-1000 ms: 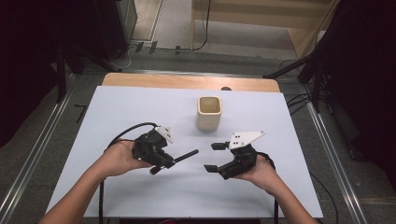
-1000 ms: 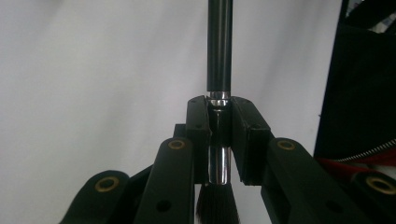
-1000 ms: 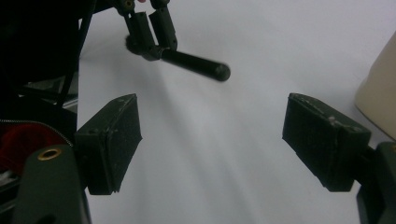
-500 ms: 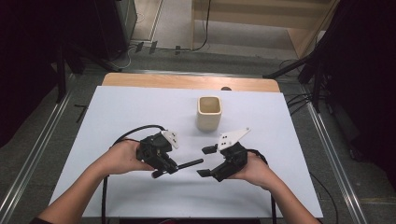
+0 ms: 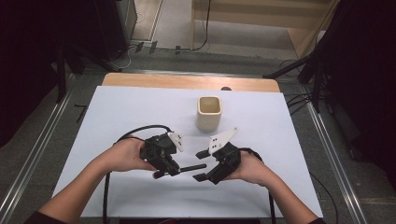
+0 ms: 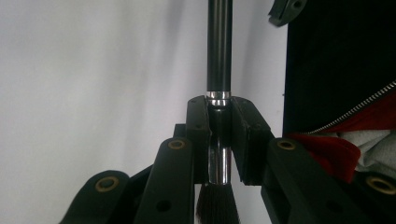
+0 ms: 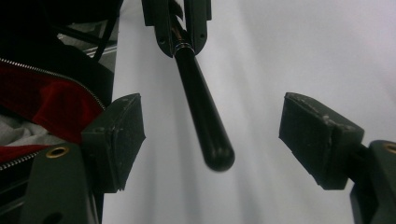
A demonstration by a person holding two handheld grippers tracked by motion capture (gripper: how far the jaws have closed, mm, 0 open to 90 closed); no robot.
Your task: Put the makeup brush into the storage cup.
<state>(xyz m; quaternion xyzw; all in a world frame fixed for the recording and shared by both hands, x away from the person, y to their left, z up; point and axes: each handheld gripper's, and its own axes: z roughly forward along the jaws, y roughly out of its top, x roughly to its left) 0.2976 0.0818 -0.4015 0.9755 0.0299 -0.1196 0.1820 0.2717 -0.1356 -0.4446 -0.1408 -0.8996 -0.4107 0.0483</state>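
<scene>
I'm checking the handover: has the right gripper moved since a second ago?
Yes. In the high view the right gripper has shifted left, nearer the brush and now below the cup. Its jaws have been closing slightly, not yet gripping the handle.

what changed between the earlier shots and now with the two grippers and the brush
The right gripper moved left toward the black-handled makeup brush, and its fingers, which have just been closing a little, now stand open on either side of the handle's end without touching it. The left gripper kept its grip on the brush's metal collar. The cream square cup stayed put.
</scene>
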